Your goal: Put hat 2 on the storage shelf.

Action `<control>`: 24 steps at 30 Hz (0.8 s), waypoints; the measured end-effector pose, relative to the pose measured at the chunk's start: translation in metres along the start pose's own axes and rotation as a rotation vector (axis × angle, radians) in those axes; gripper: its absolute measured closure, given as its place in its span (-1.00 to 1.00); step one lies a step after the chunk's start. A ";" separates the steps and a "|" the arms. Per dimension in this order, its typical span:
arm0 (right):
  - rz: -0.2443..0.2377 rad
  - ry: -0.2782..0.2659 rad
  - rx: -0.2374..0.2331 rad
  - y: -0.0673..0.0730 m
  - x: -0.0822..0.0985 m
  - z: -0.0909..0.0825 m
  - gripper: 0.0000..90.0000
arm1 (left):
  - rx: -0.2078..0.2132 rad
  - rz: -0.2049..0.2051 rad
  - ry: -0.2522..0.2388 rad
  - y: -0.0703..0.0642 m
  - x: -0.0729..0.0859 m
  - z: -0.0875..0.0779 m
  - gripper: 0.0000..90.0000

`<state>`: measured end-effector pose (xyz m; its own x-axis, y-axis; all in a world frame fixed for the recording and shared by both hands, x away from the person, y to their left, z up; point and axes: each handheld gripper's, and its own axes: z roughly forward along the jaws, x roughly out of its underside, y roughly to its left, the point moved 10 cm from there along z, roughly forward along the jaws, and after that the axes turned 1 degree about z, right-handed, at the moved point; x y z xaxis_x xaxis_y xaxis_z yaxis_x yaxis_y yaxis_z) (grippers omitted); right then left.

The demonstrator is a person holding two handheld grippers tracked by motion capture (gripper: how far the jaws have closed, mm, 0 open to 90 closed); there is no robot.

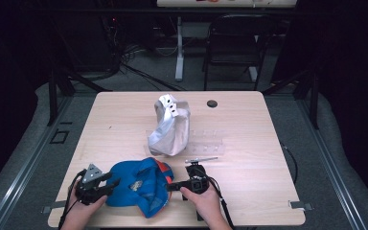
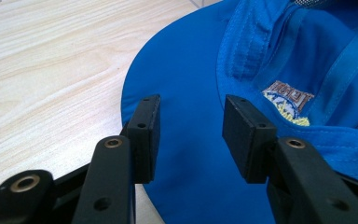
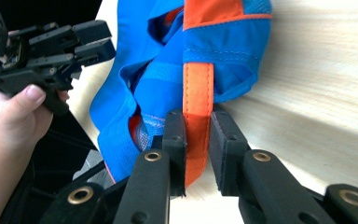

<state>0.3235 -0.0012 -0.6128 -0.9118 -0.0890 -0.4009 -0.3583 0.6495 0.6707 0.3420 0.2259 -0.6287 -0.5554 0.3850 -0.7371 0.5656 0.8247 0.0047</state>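
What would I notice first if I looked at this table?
Probably the bright blue cap at the near edge of the wooden table, between two black grippers. The right gripper has its fingers shut on the cap's orange strap, while the left gripper hangs open over the cap's brim. Behind the cap, in the middle of the table, stands a crumpled silver bag.
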 end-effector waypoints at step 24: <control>0.047 0.061 -0.004 0.007 -0.026 -0.025 0.74 | -0.022 -0.025 -0.023 0.008 -0.002 -0.005 0.27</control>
<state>0.3398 -0.0130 -0.5823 -0.9383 -0.1042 -0.3299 -0.3151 0.6511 0.6905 0.3447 0.2340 -0.6237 -0.5554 0.3546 -0.7522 0.5380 0.8429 0.0001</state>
